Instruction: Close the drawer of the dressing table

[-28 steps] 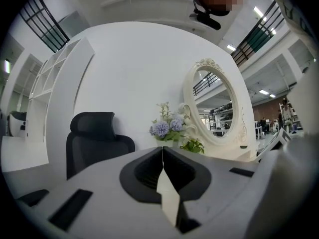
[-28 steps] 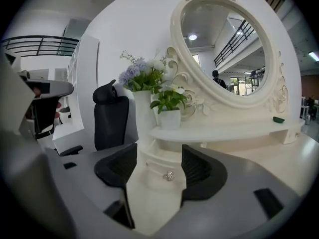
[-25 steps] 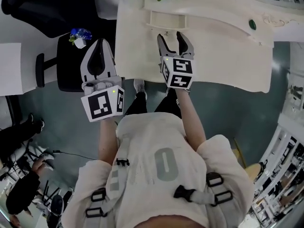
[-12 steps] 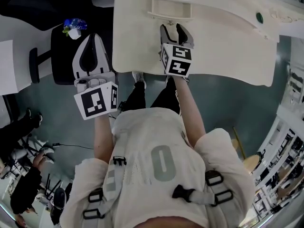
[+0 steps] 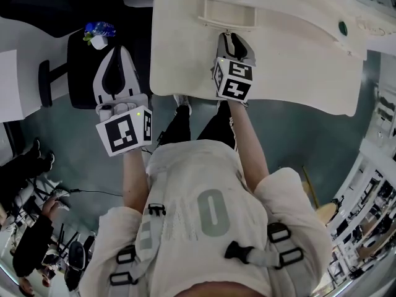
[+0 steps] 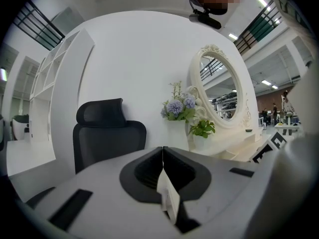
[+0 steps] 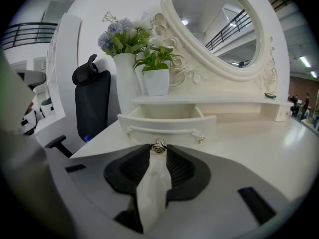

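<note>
At the back of the dressing-table counter [image 5: 297, 67], under the low shelf [image 7: 199, 99], the drawer [image 7: 167, 121] stands pulled out, its curved front facing the person. Head view shows the same drawer [image 5: 228, 14] sticking out from the shelf line, open top visible. Small metal knob [image 7: 158, 146] at the middle of the drawer front, a thin handle bar with end studs running across the front just above it.

Right claw [image 7: 158, 149] is right at the drawer front, clenched on the knob: the two tips sit tight on either side of it, touching. From the head view the right claw [image 5: 233, 37] reaches across the counter, tips against the drawer front, marker cube behind.

Left claw [image 6: 163, 148] is clenched on nothing, jaws pressed together. It hangs off the counter's left edge, well apart from the drawer, and from the head view the left claw [image 5: 117, 48] is over the dark floor area.

Above the drawer, on the shelf: white vase [image 7: 124, 78] with blue and white flowers, small potted plant [image 7: 157, 78] just beside it, both left of the oval mirror [image 7: 214, 29]. Black office chair [image 7: 92, 103] left of the drawer, off the counter.
</note>
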### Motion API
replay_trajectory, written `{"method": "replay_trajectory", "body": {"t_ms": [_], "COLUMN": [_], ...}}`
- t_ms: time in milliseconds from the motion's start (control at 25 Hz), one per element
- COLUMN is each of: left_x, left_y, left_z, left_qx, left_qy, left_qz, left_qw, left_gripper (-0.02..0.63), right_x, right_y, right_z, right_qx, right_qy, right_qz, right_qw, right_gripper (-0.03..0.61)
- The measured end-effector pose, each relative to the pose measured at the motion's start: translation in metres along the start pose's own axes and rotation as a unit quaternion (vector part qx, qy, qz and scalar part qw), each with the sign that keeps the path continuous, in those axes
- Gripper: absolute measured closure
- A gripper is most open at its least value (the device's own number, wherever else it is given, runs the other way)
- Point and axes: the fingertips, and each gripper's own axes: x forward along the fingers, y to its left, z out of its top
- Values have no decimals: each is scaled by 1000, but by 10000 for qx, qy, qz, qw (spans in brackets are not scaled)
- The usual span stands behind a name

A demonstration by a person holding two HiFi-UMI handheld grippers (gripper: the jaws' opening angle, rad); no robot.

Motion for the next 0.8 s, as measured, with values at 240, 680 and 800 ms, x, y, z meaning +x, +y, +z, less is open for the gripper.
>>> {"method": "replay_trajectory", "body": {"t_ms": [240,680,800], "left_x": [5,9,10], "left_y": [5,2,1], "left_z": [1,0,-1], "left_qx": [10,-13,-16], "left_qy": [-20,5,18], "left_qz": [61,19,-2], "left_qw": [10000,10000,10000], "left_gripper": [594,594,594], "right_x": [0,0,3], "right_y": [-2,-2,-4], "right_z": [-1,1,3], "right_qx": [-31,-71,-71], "right_qy": [-13,21,-5], "right_qz": [-9,-6,-25], "right_qw": [10000,10000,10000], "right_gripper": [468,471,471]}}
